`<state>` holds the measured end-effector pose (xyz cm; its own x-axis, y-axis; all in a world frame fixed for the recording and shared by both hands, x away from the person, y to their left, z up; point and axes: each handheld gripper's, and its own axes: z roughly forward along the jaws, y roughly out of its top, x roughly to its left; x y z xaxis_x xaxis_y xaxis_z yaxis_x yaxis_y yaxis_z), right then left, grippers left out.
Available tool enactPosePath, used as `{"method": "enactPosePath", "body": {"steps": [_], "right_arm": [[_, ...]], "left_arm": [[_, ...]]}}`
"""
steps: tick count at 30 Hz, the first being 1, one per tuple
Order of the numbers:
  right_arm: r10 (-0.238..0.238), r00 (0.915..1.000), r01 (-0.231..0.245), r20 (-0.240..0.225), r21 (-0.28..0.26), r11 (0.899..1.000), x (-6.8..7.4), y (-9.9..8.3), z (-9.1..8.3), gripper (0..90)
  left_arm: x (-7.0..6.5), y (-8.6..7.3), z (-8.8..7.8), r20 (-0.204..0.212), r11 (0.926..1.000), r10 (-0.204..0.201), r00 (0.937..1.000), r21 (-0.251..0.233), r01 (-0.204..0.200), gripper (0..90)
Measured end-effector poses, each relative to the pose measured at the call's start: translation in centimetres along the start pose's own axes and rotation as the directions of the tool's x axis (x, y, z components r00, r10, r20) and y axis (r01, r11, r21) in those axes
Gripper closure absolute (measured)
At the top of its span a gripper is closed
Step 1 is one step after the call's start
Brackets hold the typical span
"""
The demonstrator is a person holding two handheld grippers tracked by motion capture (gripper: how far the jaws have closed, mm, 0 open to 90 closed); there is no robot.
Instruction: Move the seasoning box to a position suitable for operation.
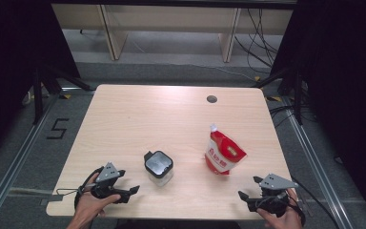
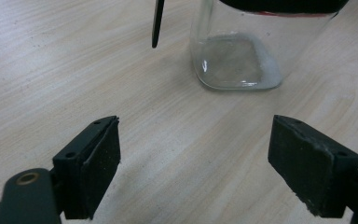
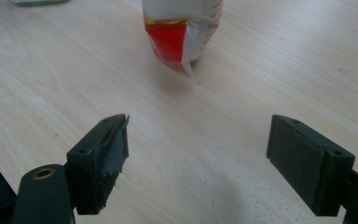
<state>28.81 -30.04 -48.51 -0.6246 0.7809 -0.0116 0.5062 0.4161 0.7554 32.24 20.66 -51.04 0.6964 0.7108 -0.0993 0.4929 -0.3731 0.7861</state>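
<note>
A clear glass jar [image 1: 159, 168] with a black square lid stood upright on the table [image 1: 138, 114], toward six o'clock and slightly left of centre. Its rounded square base rested flat on the wood, and the inside looked empty. At about three o'clock from it, well apart, a red and white pouch [image 1: 224, 155] with a white spout at its top stood leaning, its printed face turned toward the near edge.

Light wood table [image 1: 138, 114]: black-lidded glass jar [image 1: 159, 167] near front, red-white pouch [image 1: 223, 153] standing well right.
</note>
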Motion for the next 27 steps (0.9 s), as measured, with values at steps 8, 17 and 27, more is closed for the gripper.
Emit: {"method": "enactPosePath", "body": {"steps": [8,17,27], "right_arm": [[-0.029,0.9995,0.029,0.01,-0.019,0.999,-0.2,0.1,0.0,21.8],[-0.005,0.9999,0.005,0.013,-0.012,1.0,-0.2,0.0,0.0,22.9],[-0.015,0.9998,0.015,0.011,-0.026,1.0,-0.5,0.0,0.0,23.5]], "left_arm": [[0.1,0.4,0.0,-0.019,0.9999,-0.008,0.9998,-0.016,0.007,15.5],[1.2,1.3,0.3,-0.058,0.9997,-0.003,0.9983,-0.026,0.002,19.1],[2.5,2.3,1.4,-0.009,0.9975,-0.022,0.9997,-0.067,0.021,33.9]]}}
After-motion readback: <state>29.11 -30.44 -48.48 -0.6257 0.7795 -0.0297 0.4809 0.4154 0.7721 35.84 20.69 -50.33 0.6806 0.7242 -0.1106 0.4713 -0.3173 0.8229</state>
